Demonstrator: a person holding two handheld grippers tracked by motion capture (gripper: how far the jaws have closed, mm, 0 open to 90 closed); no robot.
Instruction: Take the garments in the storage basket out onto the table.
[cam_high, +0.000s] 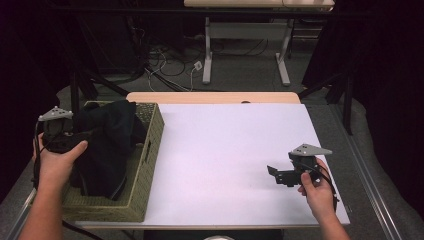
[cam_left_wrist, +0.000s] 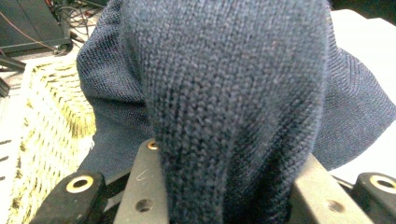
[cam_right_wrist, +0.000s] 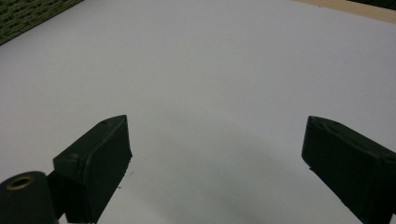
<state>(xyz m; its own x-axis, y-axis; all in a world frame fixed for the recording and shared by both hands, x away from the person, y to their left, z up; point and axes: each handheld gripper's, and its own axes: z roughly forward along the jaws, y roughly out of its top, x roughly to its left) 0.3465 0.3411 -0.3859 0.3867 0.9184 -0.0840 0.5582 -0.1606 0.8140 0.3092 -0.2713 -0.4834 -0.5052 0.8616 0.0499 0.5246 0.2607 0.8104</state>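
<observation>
A dark navy knitted garment (cam_high: 111, 131) bulges out of a woven straw basket (cam_high: 150, 150) at the table's left. My left gripper (cam_high: 80, 136) is shut on a fold of it above the basket. In the left gripper view the knit (cam_left_wrist: 224, 93) fills the gap between the jaws and hides their tips, with the basket wall (cam_left_wrist: 46, 116) below left. My right gripper (cam_high: 273, 173) hovers low over the white table sheet (cam_high: 225, 145) at the right, jaws pointing left. In the right gripper view it (cam_right_wrist: 215, 154) stands open with nothing between its fingers.
The basket's corner (cam_right_wrist: 28, 14) lies far ahead of the right gripper. A strip of wooden tabletop (cam_high: 210, 97) runs along the far edge of the sheet. Beyond the table are cables on the floor and another desk's white legs (cam_high: 206, 55).
</observation>
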